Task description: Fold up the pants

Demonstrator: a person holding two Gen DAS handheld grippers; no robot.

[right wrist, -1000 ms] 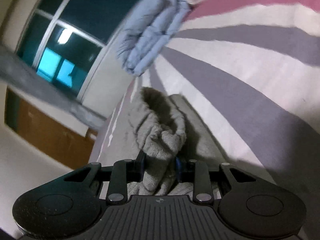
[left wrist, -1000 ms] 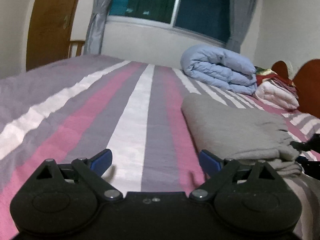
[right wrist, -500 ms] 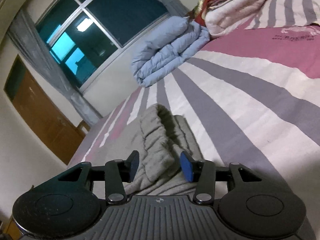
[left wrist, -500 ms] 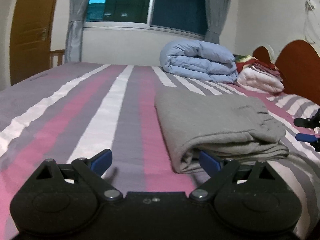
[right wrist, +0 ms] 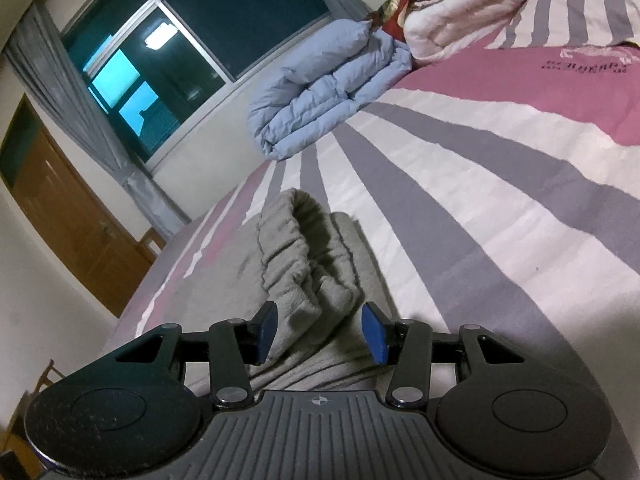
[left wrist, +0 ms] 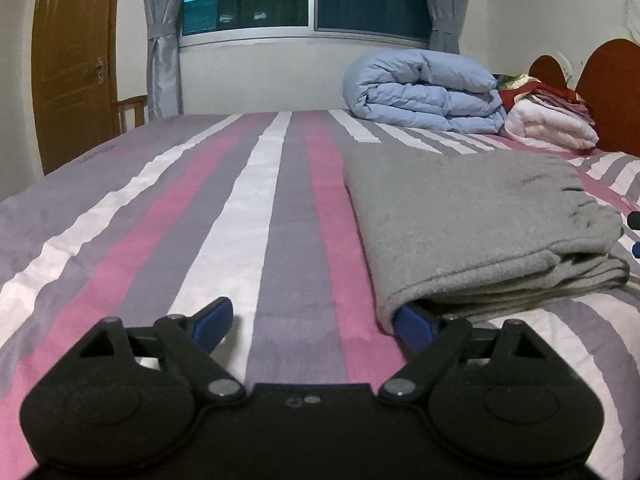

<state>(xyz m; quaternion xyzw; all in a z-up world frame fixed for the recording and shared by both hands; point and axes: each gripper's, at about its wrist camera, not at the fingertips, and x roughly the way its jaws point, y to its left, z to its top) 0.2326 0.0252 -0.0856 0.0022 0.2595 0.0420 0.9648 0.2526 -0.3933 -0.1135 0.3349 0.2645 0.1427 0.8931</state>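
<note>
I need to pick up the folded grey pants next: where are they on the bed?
The grey pants lie folded on the striped bedspread, right of centre in the left wrist view, in front of the blue duvet.

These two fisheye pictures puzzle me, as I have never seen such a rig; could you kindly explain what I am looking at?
There is no robot: a person holds a two-fingered tool in each hand, each with a camera looking along its fingers. The left gripper stands wide open; its jaws have just closed slightly. One blue finger is tucked under the edge of the folded grey pants on the striped bedspread. The right gripper has just opened: the pants' gathered waistband lies between its fingers, unpinched. Behind lie a folded blue duvet and white bedding.
</note>
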